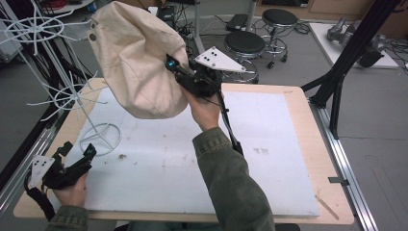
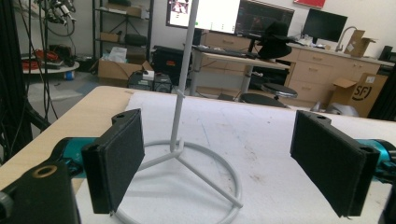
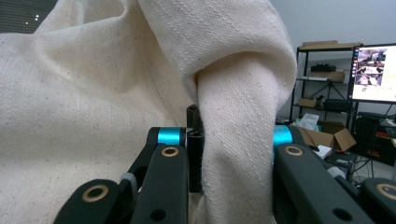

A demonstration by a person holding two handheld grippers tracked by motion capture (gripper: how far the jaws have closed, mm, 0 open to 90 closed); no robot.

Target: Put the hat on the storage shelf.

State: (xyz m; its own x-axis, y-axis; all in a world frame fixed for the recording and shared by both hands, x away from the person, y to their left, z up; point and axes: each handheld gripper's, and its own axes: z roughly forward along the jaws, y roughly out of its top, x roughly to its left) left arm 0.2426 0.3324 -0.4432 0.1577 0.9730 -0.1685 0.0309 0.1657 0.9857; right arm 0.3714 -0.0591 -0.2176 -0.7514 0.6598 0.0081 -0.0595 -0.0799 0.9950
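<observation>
Cream canvas hat (image 1: 137,62) held aloft beside white rack (image 1: 72,91).

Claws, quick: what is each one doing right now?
Left claw: open, holding nothing, facing the white stand.
Right claw: closed on the cream cloth bag, lifted above the table.

A person's right gripper (image 1: 174,67) is raised above the bench (image 1: 298,125), its fingers clamped on the edge of a cream canvas hat (image 1: 134,62) that hangs left of them. The left gripper (image 1: 79,156) rests low, fingers spread, with the ring base of a white wire rack (image 1: 100,138) just ahead of them.
</observation>
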